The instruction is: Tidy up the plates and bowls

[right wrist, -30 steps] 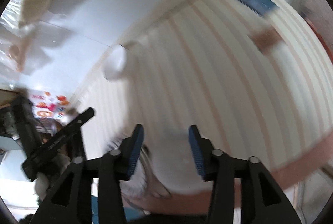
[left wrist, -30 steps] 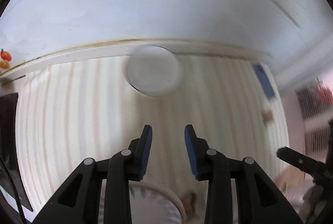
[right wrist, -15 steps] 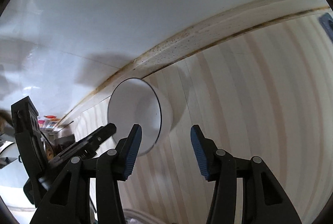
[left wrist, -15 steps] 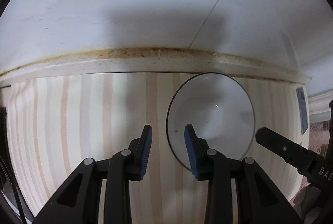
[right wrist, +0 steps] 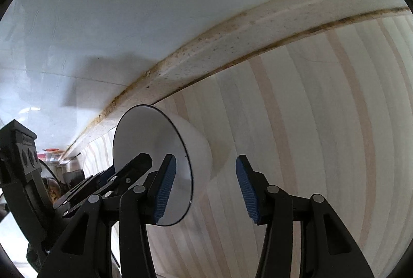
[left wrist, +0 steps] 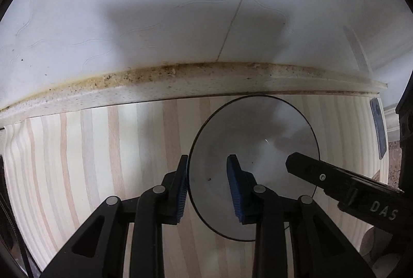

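Observation:
A white bowl (left wrist: 254, 148) with a thin dark rim stands on the striped wooden counter (left wrist: 90, 161) near the back wall. My left gripper (left wrist: 207, 190) is open, its jaws astride the bowl's left rim: the left finger outside, the right finger inside. The bowl also shows in the right wrist view (right wrist: 165, 148). My right gripper (right wrist: 205, 190) is open, its left finger over the bowl's inside and its right finger outside, clear of the wall. One right finger (left wrist: 335, 179) shows in the left wrist view, over the bowl's right side.
A white tiled wall (left wrist: 180, 19) rises behind a stained sealant strip (left wrist: 180, 79) at the counter's back edge. A blue flat object (left wrist: 379, 133) lies at the far right. Cluttered kitchen items (right wrist: 51, 174) sit far left in the right wrist view.
Both grippers have moved in toward the bowl. It now looks larger and sits between the fingers of each gripper. Both grippers stay open.

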### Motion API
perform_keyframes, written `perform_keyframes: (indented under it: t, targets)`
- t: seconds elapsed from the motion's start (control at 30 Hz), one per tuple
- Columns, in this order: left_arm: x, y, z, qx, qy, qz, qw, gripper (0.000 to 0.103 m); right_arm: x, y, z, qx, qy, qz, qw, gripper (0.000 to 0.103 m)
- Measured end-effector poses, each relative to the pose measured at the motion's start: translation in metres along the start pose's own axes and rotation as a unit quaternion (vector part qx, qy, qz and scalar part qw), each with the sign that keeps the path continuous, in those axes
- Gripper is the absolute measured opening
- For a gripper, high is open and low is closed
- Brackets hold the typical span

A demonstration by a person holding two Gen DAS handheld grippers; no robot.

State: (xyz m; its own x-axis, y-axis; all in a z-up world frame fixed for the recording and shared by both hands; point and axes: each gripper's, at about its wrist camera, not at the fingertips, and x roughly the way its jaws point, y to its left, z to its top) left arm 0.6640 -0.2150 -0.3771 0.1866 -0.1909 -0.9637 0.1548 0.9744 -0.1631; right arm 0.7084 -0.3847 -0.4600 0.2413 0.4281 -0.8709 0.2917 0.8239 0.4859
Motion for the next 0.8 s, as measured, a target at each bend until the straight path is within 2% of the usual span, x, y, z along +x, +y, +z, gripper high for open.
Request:
perform_keyframes:
  t: [0.07,0.2,0.43,0.6,0.8]
  targets:
    - [0.000,-0.001,0.000,-0.003,0.001,0.001,1.0000,0.022,0.000,0.002,0.001,-0.006,0.002,0.004,1.000,0.021]
    - [-0.002,0.000,-0.003,-0.007,-0.001,0.003,1.0000,0.021,0.001,0.012,-0.002,-0.026,-0.006,-0.020,0.999,0.020]
    - [-0.018,-0.010,-0.016,-0.006,-0.012,-0.001,0.9999,0.021,-0.012,0.017,-0.010,-0.037,-0.017,-0.020,0.999,0.020]
    - [-0.039,-0.017,-0.032,-0.001,-0.025,-0.008,0.9997,0.021,-0.037,0.017,-0.022,-0.050,-0.030,-0.019,0.998,0.020]
    - [-0.071,-0.033,-0.060,0.010,-0.039,-0.021,0.9990,0.021,-0.069,0.020,-0.052,-0.062,-0.042,-0.023,0.997,0.020]
